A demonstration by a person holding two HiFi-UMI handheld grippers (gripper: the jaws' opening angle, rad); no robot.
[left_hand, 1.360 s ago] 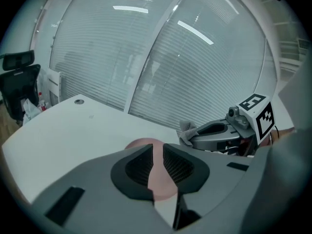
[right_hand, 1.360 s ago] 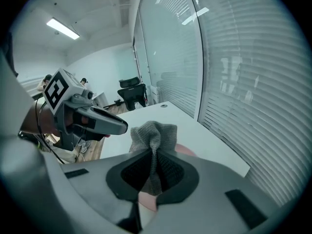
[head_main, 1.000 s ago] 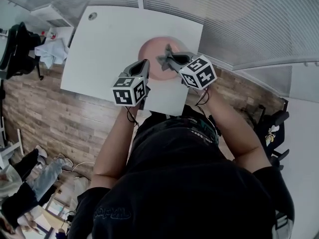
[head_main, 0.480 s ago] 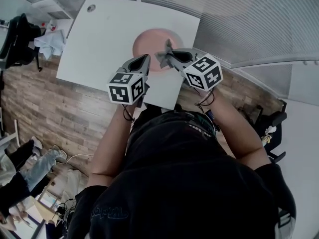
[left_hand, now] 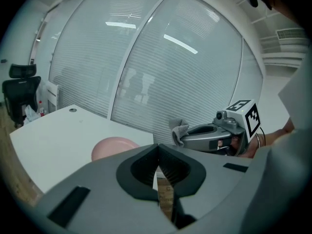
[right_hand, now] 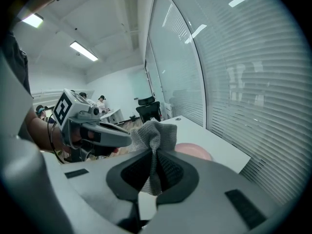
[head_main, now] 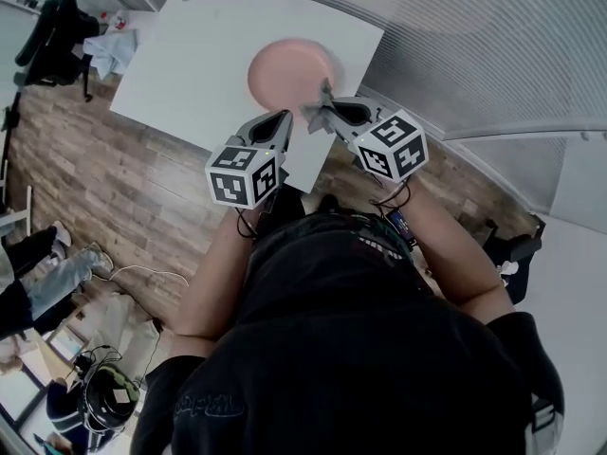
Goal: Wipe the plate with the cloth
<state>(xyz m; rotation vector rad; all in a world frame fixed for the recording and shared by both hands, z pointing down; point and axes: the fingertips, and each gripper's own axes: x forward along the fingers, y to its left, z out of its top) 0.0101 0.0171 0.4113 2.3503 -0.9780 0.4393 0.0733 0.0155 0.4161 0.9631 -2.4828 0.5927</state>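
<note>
A pink plate (head_main: 285,69) lies on the white table (head_main: 204,55), near its front right corner. My right gripper (head_main: 321,117) is shut on a small grey cloth (head_main: 316,107), which sticks up from its tips in the air just short of the plate. In the right gripper view the cloth (right_hand: 153,135) is pinched between the pads, with the plate (right_hand: 195,151) beyond it. My left gripper (head_main: 283,123) hangs beside it over the table's front edge, shut and holding nothing. In the left gripper view (left_hand: 157,152) the plate (left_hand: 114,147) shows ahead and the cloth (left_hand: 179,130) to the right.
A glass wall with blinds (head_main: 455,36) runs behind the table. A black office chair (head_main: 57,22) draped with clothes stands at the table's left end. Wood floor (head_main: 104,197) lies below, with seated people's legs (head_main: 43,287) and a bag (head_main: 109,396) at the lower left.
Both grippers have drawn back from the plate toward the table's front edge and risen a little. The cloth stays pinched in the right gripper; the left stays shut.
</note>
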